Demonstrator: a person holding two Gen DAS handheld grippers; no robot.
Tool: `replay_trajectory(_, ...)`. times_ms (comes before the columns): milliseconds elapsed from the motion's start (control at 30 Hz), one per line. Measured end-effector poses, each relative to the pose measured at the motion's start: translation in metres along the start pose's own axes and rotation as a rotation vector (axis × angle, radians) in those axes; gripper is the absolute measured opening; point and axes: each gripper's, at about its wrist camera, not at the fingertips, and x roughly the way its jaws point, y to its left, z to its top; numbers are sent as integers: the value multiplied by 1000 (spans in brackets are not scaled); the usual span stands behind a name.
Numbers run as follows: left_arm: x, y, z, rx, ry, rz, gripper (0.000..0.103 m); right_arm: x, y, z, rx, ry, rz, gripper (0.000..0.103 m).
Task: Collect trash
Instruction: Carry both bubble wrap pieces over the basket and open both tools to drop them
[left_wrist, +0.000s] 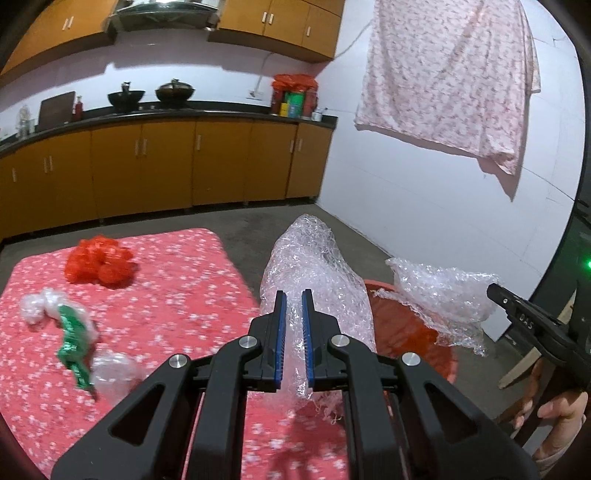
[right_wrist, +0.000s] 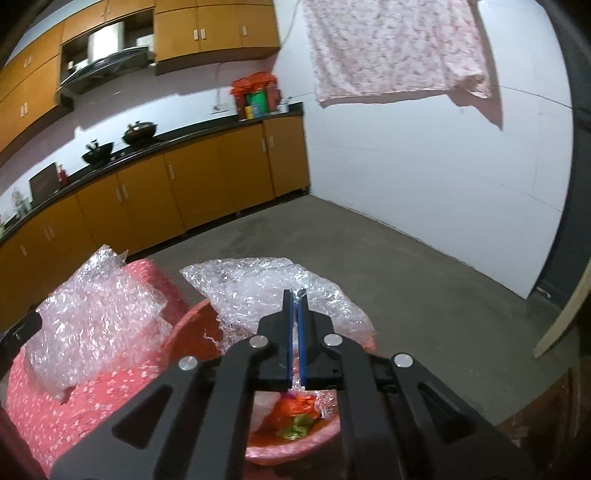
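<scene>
I had a bubble wrap sheet (left_wrist: 314, 280) pinched between the nearly closed jaws of my left gripper (left_wrist: 294, 302), raised at the table's (left_wrist: 177, 280) right edge. My right gripper (right_wrist: 295, 301), clamped tight on a second bubble wrap piece (right_wrist: 266, 288), held it over the red basin (right_wrist: 184, 325). Red mesh (left_wrist: 99, 265) and a green wrapper (left_wrist: 74, 343) lay on the table.

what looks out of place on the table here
Loose trash lies on the pink floral tablecloth: a crumpled red plastic bag, a green-and-clear wrapper and a clear plastic wad. Nothing looks spilled or broken.
</scene>
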Motion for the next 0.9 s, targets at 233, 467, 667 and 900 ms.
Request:
replay_trajectory(233,16,-30,-3,36,23,-35,9,3,-17,-3,34,0,-34,4)
replay_trajectory(467,38,-44,-5,34,51,-59,9,7,-22,-1,50,-10,-35,4)
replay_trajectory(667,63,-52,-10,28,86,-68,9,21,-18,2,52,12,11,8)
replay_trajectory(900,73,-46,-24,30,116,-49,52,34,-16,-10,27,52,63,36)
